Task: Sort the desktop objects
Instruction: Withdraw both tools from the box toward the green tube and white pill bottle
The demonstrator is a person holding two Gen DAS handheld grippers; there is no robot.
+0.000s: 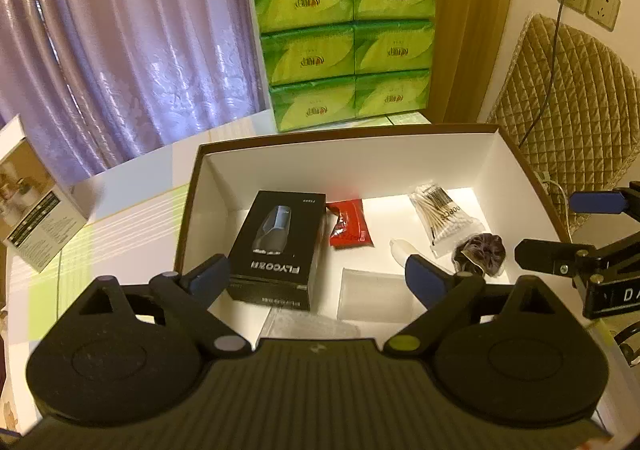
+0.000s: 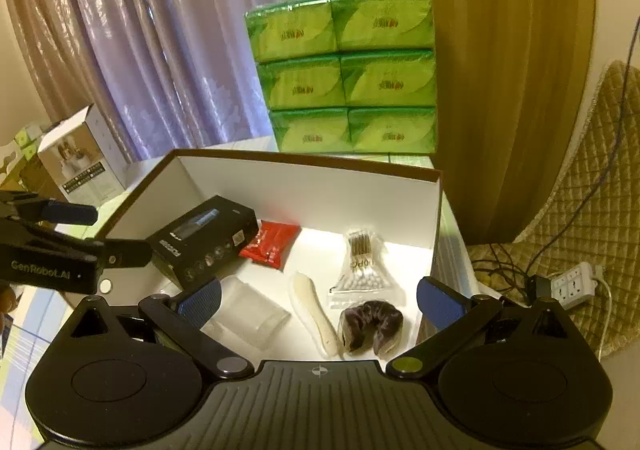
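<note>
An open white box with a brown rim (image 1: 348,154) (image 2: 312,186) holds a black product carton (image 1: 276,246) (image 2: 208,238), a red packet (image 1: 350,224) (image 2: 272,242), a bag of cotton swabs (image 1: 440,216) (image 2: 360,266), a dark scrunchie (image 1: 480,252) (image 2: 372,326), a white oblong piece (image 2: 312,310) and a clear plastic piece (image 1: 372,294) (image 2: 248,310). My left gripper (image 1: 320,278) hangs open over the box's near side, nothing between its fingers. My right gripper (image 2: 320,302) is open above the scrunchie and white piece, holding nothing.
A stack of green tissue packs (image 1: 344,42) (image 2: 344,70) stands behind the box. A white printed carton (image 1: 32,210) (image 2: 80,158) sits on the table at left. Curtains hang behind. A quilted chair (image 1: 568,110) and a power strip (image 2: 572,284) lie to the right.
</note>
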